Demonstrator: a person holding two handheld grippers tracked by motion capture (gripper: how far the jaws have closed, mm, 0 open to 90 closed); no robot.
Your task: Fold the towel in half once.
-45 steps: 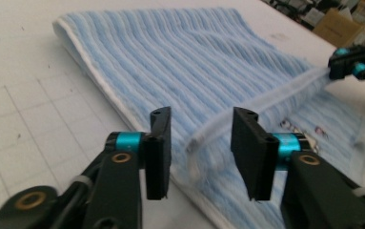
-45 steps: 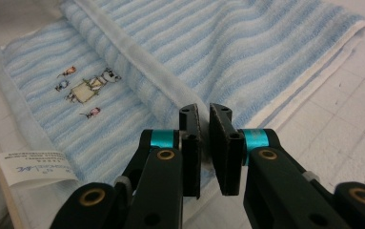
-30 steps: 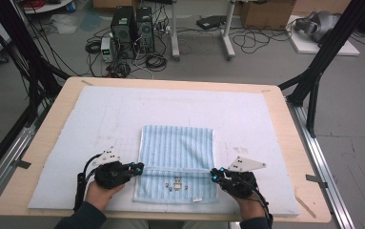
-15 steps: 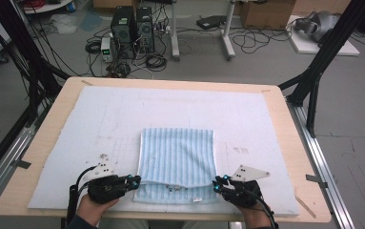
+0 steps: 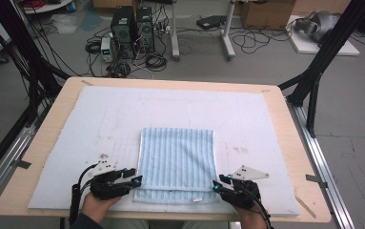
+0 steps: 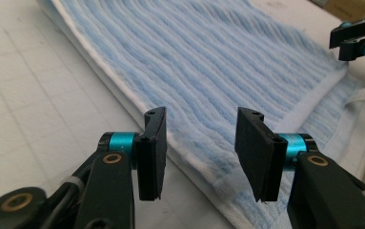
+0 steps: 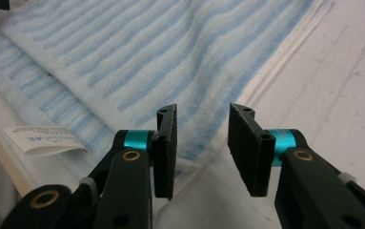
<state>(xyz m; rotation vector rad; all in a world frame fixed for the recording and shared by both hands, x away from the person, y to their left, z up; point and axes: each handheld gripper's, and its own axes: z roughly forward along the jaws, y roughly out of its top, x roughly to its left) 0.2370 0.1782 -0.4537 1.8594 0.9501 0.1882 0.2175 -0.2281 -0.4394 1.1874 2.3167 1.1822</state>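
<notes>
A blue-and-white striped towel lies folded on the white mat, its upper layer ending just short of the near edge. My left gripper sits at the towel's near left corner and my right gripper at its near right corner. Both pairs of jaws have just been opening. In the left gripper view the left gripper stands open over the towel's hem, with its pads clear of the cloth. In the right gripper view the right gripper is likewise open above the towel's corner.
A white care label sticks out of the towel's lower layer near the table's front edge. The wooden table borders the mat on all sides. Black frame legs, computers and cables stand on the floor beyond.
Both grippers drew the towel's upper layer toward the near edge, then opened and let it go. The towel now lies flat and folded.
</notes>
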